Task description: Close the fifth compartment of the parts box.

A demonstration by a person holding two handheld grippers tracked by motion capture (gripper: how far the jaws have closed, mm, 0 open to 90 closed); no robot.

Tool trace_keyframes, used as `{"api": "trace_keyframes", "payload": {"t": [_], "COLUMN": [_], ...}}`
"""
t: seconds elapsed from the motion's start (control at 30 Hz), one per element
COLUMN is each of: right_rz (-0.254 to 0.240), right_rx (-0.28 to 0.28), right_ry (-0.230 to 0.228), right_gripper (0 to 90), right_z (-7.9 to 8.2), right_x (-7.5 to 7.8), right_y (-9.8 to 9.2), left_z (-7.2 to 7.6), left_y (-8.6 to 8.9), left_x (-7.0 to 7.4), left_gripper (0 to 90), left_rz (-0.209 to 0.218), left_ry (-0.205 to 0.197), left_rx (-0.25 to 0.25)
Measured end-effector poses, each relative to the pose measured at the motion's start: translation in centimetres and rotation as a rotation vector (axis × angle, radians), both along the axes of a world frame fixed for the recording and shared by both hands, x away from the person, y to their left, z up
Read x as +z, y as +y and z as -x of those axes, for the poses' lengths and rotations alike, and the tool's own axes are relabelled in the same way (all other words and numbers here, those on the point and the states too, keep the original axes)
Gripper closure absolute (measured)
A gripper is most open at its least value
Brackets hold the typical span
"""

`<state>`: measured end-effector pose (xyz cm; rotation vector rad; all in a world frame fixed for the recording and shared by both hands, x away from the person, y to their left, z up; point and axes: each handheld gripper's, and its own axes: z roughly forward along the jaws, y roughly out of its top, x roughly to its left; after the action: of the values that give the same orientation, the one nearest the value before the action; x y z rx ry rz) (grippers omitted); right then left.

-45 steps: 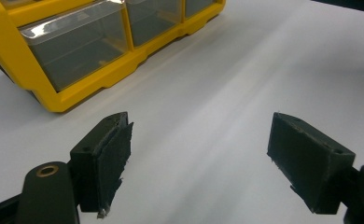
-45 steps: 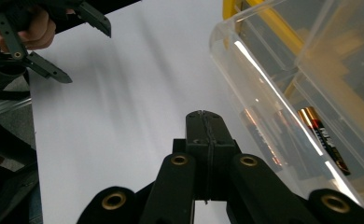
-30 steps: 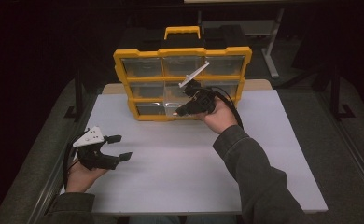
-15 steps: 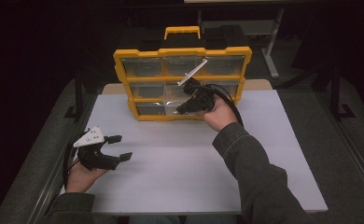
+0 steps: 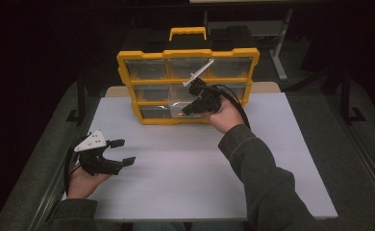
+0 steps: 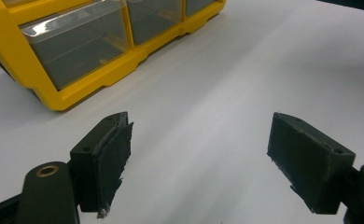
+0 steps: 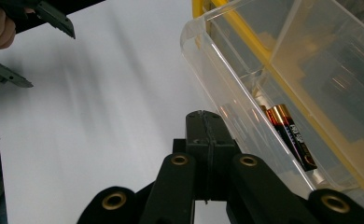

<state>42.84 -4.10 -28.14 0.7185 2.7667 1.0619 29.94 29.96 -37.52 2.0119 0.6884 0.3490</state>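
One drawer (image 5: 185,103) of the yellow organiser (image 5: 128,72) stands partly out, battery (image 7: 292,135) inside. Your right tool (image 5: 188,109), jaws pressed together on nothing, sits at its front; slide it straight. Left tool (image 5: 120,151) gapes empty, well clear of the organiser.

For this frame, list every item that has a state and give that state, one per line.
Left hand-held gripper: jaws wide open, empty, low over the white table.
Right hand-held gripper: jaws shut, empty, at the pulled-out drawer.
Yellow organizer: standing upright at the table's far edge.
Clear drawer: pulled partway out of the organizer, open-topped.
Battery: lying inside the pulled-out drawer.
Other drawers: pushed in.
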Motion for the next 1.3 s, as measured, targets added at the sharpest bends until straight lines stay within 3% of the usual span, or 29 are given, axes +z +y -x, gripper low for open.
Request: {"api": "trace_keyframes", "payload": {"t": [1.3], "right_rz": [0.005], "right_rx": [-0.067], "right_ry": [-0.01], "right_gripper": [89.4], "right_z": [-2.4], "right_x": [0.8], "right_y": [0.4], "left_z": [0.1], "left_y": [0.2], "left_x": [0.1], "left_gripper": [20.8], "left_rz": [0.001], "left_ry": [-0.002], "left_rx": [0.007]}}
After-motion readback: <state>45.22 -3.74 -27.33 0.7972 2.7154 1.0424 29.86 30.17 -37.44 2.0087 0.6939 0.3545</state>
